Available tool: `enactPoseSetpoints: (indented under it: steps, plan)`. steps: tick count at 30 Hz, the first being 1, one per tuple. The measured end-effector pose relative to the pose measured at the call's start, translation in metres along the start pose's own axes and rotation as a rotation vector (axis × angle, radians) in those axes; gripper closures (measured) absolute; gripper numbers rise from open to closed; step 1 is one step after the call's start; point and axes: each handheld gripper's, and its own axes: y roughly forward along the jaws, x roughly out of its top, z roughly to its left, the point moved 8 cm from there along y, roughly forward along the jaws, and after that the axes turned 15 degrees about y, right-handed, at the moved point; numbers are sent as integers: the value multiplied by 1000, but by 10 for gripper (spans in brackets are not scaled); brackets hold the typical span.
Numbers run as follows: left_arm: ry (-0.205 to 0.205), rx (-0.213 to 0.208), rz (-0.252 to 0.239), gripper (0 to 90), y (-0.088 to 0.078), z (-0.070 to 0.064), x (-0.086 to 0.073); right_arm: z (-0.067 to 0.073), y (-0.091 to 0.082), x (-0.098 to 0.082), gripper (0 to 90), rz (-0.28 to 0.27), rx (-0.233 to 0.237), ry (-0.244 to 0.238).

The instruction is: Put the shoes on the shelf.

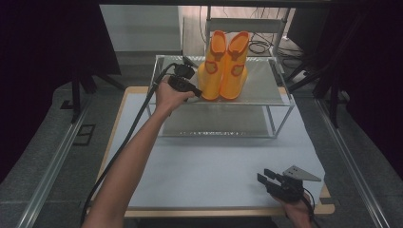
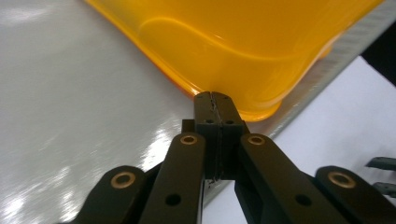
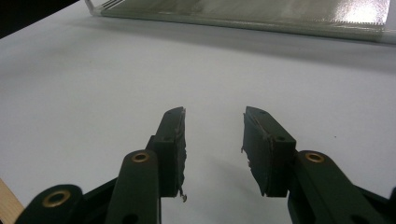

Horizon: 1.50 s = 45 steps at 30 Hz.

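While I look down from the high view, I list a pair of glossy orange rubber boots (image 1: 223,66) standing upright, side by side, on the top shelf of a two-tier metal-framed rack with grey shelves (image 1: 266,85); I take that rack as my landmark.

Item one: the boots sit toward the left half of the rack's top shelf, each with a round red-rimmed patch on its side.

Item two: my left gripper (image 1: 196,91), black, is held in a hand at the rack's left end, level with the top shelf, its tips right at the foot of the nearer boot. In the left gripper view its jaws are pressed together with nothing between them, and the tips (image 2: 213,100) lie against the rim of the orange sole (image 2: 243,56); I cannot tell whether they truly touch it.

Item three: my right gripper (image 1: 264,175), black with a grey three-cornered plate on top, rests well in front of the rack, toward its right, on the white table sheet (image 1: 209,166). Its jaws stand spread over bare sheet, holding nothing.
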Motion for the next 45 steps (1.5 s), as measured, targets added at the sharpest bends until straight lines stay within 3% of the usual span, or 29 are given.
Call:
enactPoseSetpoints:
  steps: [11, 19, 25, 30, 36, 45]
  plan:
    - [10, -17, -3, 900, 1, -2, 1, 0, 0, 0, 582, 3, 1, -3]
    - [16, -32, -71, 824, -10, 1, -3, -4, -4, 2, 582, -12, -5, 13]
    - [31, -19, -111, 752, -28, -1, -7, -7, -6, 4, 582, -25, -11, 17]
    - [53, -20, -149, 691, -47, -3, -21, -9, -7, 6, 581, -29, -15, 29]
    - [45, -45, -181, 660, -62, -7, -40, -9, -6, 6, 582, -28, -18, 30]
    - [53, -140, -204, 638, -80, -24, -74, -10, -5, 6, 581, -24, -20, 27]
